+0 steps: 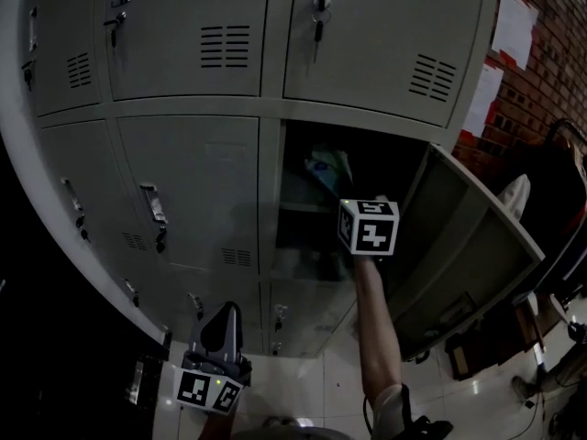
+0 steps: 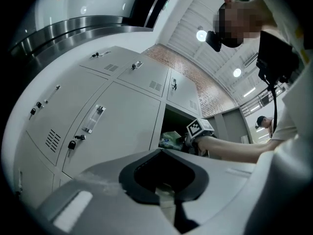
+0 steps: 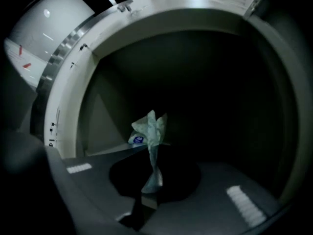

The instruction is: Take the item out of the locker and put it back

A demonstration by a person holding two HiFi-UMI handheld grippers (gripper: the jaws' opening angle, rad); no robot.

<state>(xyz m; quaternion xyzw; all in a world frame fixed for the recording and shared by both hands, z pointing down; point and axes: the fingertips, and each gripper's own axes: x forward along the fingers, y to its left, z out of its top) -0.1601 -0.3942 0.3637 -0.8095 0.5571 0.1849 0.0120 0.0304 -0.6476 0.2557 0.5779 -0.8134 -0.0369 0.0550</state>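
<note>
The right gripper [image 3: 149, 189] is reached into the open locker [image 1: 275, 211], and its fingers [image 3: 93, 192] are closed tight on the thin, twisted end of a bag [image 3: 149, 131]. In the right gripper view the bag runs up from that pinch as a narrow neck and then spreads into a crumpled head. I can't tell whether the head touches the shelf [image 3: 108, 150] just beside it or only hangs near the edge.

The left gripper [image 2: 168, 202] is held low in front of the lockers, well away from the open one. Its fingers [image 2: 93, 192] are drawn together with nothing between them.

The bag is a pale, greenish, thin, crinkly thing, creased all over and bunched like a wrung wrapper. From the head view it shows in the upper part of the dark compartment, above the shelf and just beyond the right gripper's marker cube [image 1: 370, 227]. The locker's door [image 1: 468, 236] is swung wide to the right.

A small blue label [image 3: 138, 139] sits low on the bag's crumpled head, on the shelf side, with pale marks on it too small to read. The cube carries only black-and-white squares. Some of the shut doors have a key [image 1: 318, 24] hanging in the lock. White sheets [image 1: 514, 12] are stuck on the brick wall at the right, and no print on them can be made out.
</note>
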